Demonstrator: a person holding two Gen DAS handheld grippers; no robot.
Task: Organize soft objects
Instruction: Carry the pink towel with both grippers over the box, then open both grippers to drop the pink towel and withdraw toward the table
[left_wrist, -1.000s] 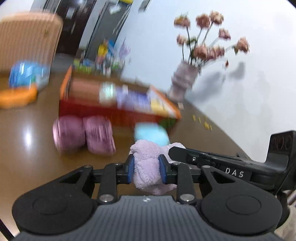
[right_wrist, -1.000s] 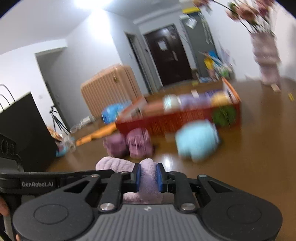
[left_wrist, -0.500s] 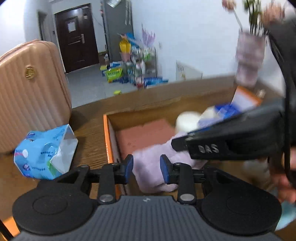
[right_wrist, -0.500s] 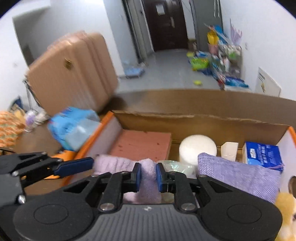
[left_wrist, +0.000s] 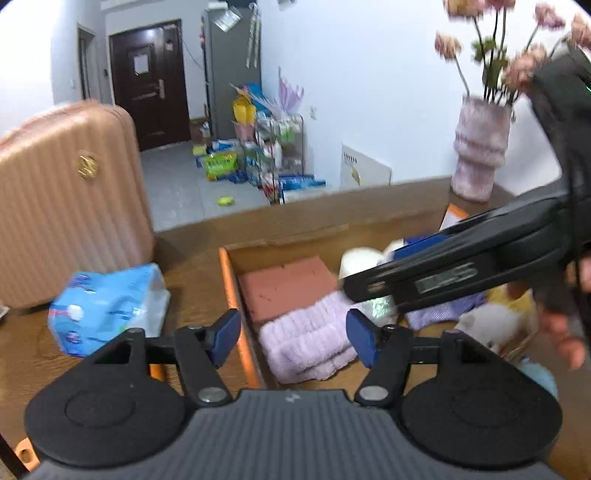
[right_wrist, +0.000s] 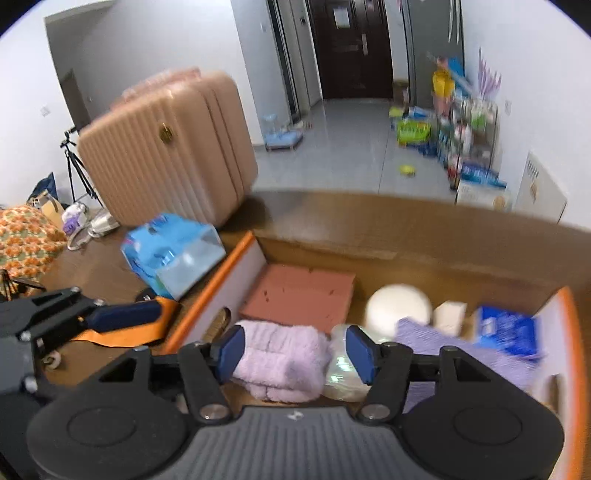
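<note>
In the box: the orange-rimmed cardboard box (right_wrist: 207, 295) now fills both wrist views (a second ago it sat well back on the brown table (right_wrist: 103, 273)).
Box contents: a pink foam slab (right_wrist: 299, 295), a white round pad (right_wrist: 399, 308), a purple cloth (right_wrist: 443, 343) and a blue packet (right_wrist: 506, 332) lie inside; the lilac towel (right_wrist: 284, 358) rests near the left wall, just in front of the slab.
Towel: folded, lying on the box floor, touching neither set of pads as far as I can see. Half a second ago both grippers pinched it; I read this as a completed drop.
Left gripper (left_wrist: 291, 339): jaws spread wide, hanging above the towel's near end.
Right gripper (right_wrist: 291, 350): jaws equally wide, towel below and between them.
Outside the box: blue tissue pack (right_wrist: 173, 251) on the table, beside the pink suitcase (right_wrist: 166, 147).
Task meaning: one soft item is stowed. I judge the next step is to back both grippers out and fetch another from the table.
</note>
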